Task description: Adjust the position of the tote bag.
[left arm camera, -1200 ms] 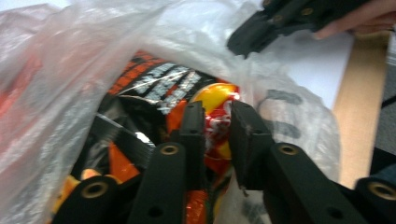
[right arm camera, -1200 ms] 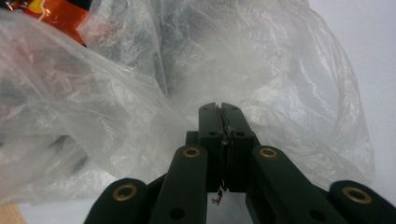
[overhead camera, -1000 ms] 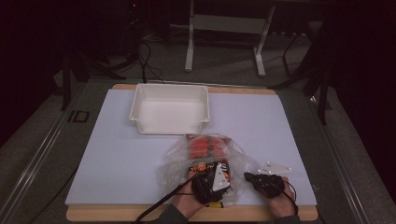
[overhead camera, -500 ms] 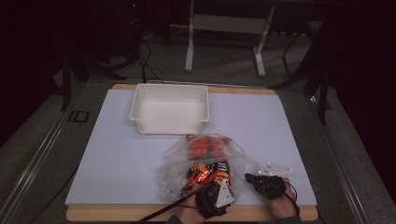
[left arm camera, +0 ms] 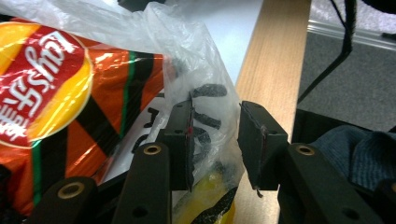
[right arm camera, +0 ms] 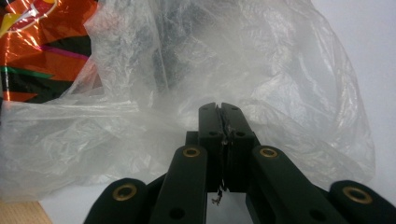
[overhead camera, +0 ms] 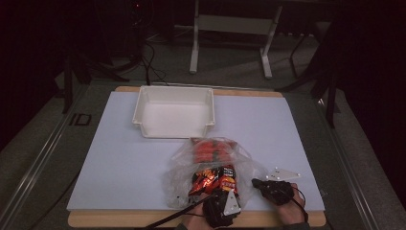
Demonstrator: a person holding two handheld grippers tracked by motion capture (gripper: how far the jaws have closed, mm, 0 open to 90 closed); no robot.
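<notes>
My right tool (right arm camera: 222, 108) is pressed together, pinching the bag (right arm camera: 261, 70). My left tool (left arm camera: 215, 135) is half spread, with a fold of the bag (left arm camera: 208, 70) between the pads. The chips (overhead camera: 213, 178) lie inside the bag (overhead camera: 191, 177) at the desk's (overhead camera: 119, 158) near edge, the bin (overhead camera: 174, 111) beyond.
</notes>
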